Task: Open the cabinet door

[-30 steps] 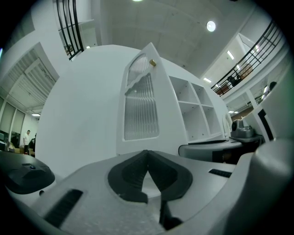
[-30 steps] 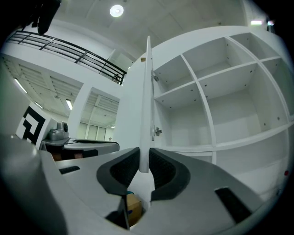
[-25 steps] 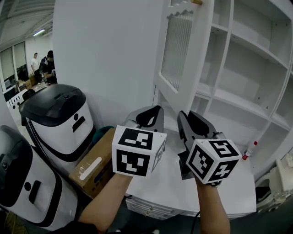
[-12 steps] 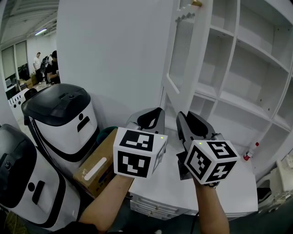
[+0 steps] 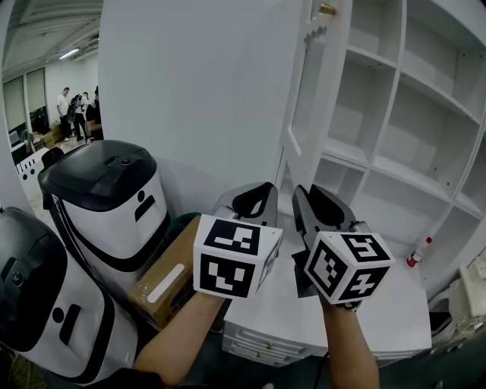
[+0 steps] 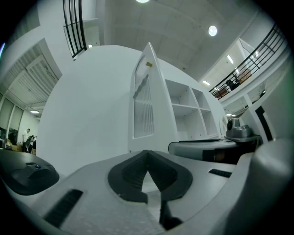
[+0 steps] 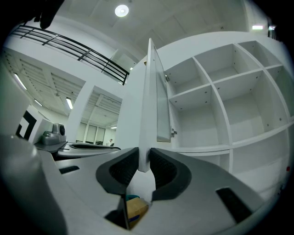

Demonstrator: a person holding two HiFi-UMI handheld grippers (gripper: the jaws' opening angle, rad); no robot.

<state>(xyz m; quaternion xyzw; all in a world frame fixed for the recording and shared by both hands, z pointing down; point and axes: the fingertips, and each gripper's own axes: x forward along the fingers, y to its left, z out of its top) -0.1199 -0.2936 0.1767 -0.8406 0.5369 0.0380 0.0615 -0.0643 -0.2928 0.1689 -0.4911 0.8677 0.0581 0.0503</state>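
A: Where does the cabinet door [image 5: 332, 99] stand?

B: Swung well out from the white cabinet [image 5: 395, 106], roughly square to its front, so the bare shelves show. In the right gripper view it is seen edge-on.

A: And the right gripper [image 7: 143, 158]?

B: The door's lower free corner sits between its jaws. The pads lie against both faces, and I see no gap. The jaws have just been easing apart, though, so I judge that either the grip is being let go or the turning door is wedging them wider.

A: Why hold it down there?

B: The brass knob [image 5: 326, 9] sits near the top of the door, high above both grippers. The bottom corner is what they can reach, and being on the free edge it should give good leverage.

A: The left gripper [image 6: 147, 153]?

B: Its jaws are closed together on nothing. It hangs just beside the right one, on the door's outer side, clear of the swing, and is likely idle because one gripper is enough for a light door.

A: How far along is the task?

B: Nearly done, by my reckoning. Only the release and the drawing back look left to do. The risk is that dragging pads tug the door back.
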